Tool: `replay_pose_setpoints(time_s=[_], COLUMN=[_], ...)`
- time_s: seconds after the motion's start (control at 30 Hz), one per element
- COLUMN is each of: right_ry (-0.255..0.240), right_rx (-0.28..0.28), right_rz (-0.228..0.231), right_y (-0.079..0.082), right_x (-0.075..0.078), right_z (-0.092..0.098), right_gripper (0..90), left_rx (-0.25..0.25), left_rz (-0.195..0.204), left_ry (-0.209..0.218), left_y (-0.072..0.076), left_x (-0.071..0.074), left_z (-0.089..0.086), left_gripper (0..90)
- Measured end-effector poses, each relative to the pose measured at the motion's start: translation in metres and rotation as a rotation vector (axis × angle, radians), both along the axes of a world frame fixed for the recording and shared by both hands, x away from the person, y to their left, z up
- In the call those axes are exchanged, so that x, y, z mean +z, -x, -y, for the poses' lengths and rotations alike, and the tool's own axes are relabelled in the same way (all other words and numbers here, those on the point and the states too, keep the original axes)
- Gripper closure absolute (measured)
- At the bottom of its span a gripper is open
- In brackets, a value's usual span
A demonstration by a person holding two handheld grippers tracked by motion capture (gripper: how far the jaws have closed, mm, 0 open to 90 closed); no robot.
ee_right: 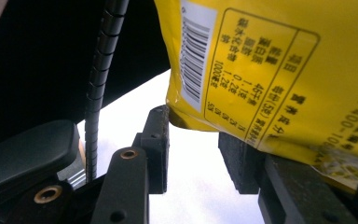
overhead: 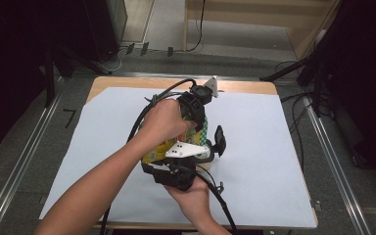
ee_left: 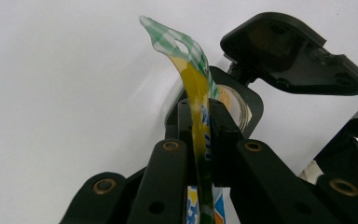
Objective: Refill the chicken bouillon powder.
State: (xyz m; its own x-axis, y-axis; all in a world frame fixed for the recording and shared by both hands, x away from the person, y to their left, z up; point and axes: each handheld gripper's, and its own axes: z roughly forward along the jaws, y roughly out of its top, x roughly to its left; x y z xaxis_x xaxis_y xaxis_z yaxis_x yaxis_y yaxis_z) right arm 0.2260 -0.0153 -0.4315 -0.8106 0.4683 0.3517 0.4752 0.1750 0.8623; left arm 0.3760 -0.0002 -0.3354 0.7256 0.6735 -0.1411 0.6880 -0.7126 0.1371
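1. The left gripper (ee_left: 200, 135) has its jaws pinched tight on the flat sealed top edge of a yellow snack bag (ee_left: 196, 93). The green-checked strip with the hanging hole curls up beyond the jaw tips.
2. The bag (overhead: 157, 152) sits between the two hands, over the white sheet (overhead: 274, 161) that covers the table. It appears lifted rather than lying flat, though I cannot be sure.
3. The right gripper (ee_right: 193, 154) has its jaws partly apart. The bag's lower corner, with the barcode (ee_right: 193, 60), hangs just at the tips and lies against the right-hand jaw; whether both pads truly press on it I cannot tell.
4. Judging by this, the bag is secured at the top and the seal looks unbroken. What seems left is a firm second grip, then pulling it open.
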Motion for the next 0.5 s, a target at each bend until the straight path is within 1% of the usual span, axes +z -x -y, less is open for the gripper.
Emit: replay_pose_setpoints(time_s=[0.1, 0.13, 0.17, 0.2, 0.27, 0.33, 0.4, 0.43, 0.5], right_ry=[0.000, 0.005, 0.002, 0.002, 0.003, 0.004, 0.002, -0.001, -0.018], right_rx=[0.003, 0.003, 0.004, 0.004, 0.008, 0.007, 0.007, 0.008, 0.005], right_rz=[-0.002, -0.003, -0.007, -0.007, -0.020, -0.015, -0.020, -0.018, -0.018], right_y=[-0.0001, -0.0007, -0.0011, -0.0011, -0.0016, -0.0019, -0.0019, -0.0020, -0.0012], right_x=[-0.0010, -0.0017, -0.0021, -0.0021, -0.0035, -0.0055, -0.0060, -0.0059, -0.0043], right_z=[-0.0006, -0.0003, -0.0001, -0.0001, 0.0001, -0.0006, -0.0015, -0.0018, -0.0013], right_gripper=[65.5, 65.5, 65.5, 65.5, 65.7, 65.8, 65.9, 65.9, 65.8], left_rx=[-0.003, -0.003, -0.011, -0.011, -0.022, -0.024, -0.033, -0.028, -0.024], left_rz=[-0.030, -0.031, -0.032, -0.032, -0.054, -0.061, -0.066, -0.068, -0.077], left_ry=[0.014, 0.011, -0.001, -0.001, -0.020, -0.036, -0.051, -0.063, -0.064], left_y=[-0.0020, -0.0023, -0.0026, -0.0026, -0.0036, -0.0031, -0.0033, -0.0035, -0.0045], left_x=[-0.0015, -0.0018, -0.0049, -0.0049, -0.0083, -0.0091, -0.0090, -0.0091, -0.0080], left_z=[-0.0008, -0.0009, 0.0005, 0.0005, 0.0010, 0.0013, 0.0018, 0.0025, 0.0038], left_gripper=[85.2, 85.2, 84.9, 84.4, 84.4, 85.5, 86.0, 86.0, 85.9])
